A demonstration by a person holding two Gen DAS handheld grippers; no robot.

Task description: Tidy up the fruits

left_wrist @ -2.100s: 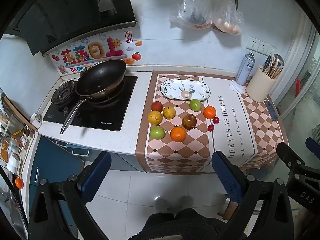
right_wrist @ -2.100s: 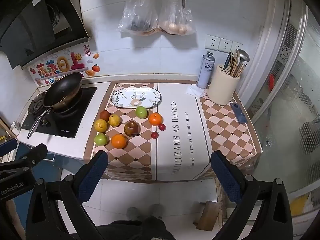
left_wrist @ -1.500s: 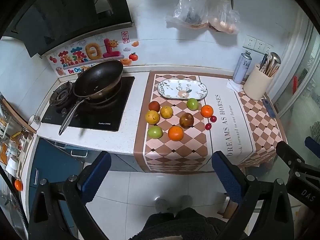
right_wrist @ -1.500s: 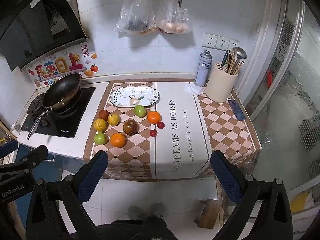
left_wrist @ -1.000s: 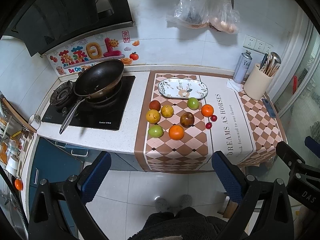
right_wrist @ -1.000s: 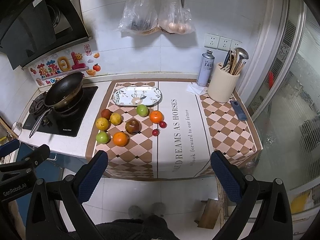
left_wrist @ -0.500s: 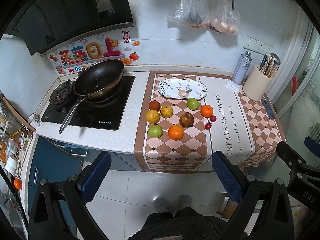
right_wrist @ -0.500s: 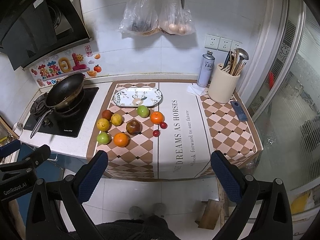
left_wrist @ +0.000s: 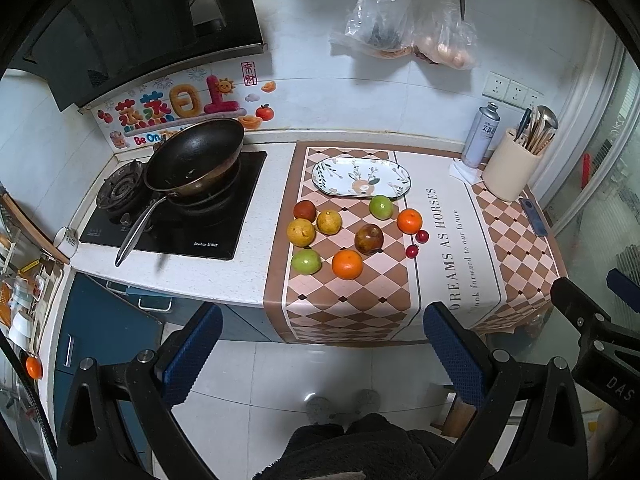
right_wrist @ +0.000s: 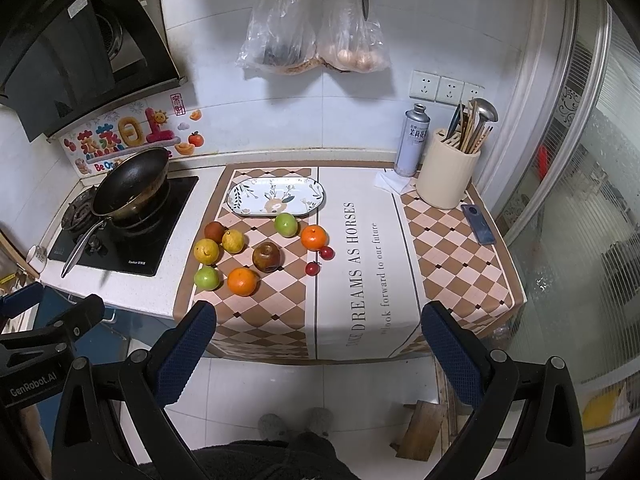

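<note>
Fruits (left_wrist: 348, 264) lie grouped on the checkered mat (left_wrist: 348, 300), near the plate (left_wrist: 361, 177), away from the tabletop (left_wrist: 224, 276) edge. Left gripper (left_wrist: 320, 344) and right gripper (right_wrist: 318, 340) hang released, well apart from them.

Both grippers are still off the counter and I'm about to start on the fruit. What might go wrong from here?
The fruits are round and loose: nudging one orange may send it off the counter's front edge. The two cherry tomatoes are small and probably easy to crush or flick away. The oval plate is shallow, so fruit set near its rim might roll out.
</note>
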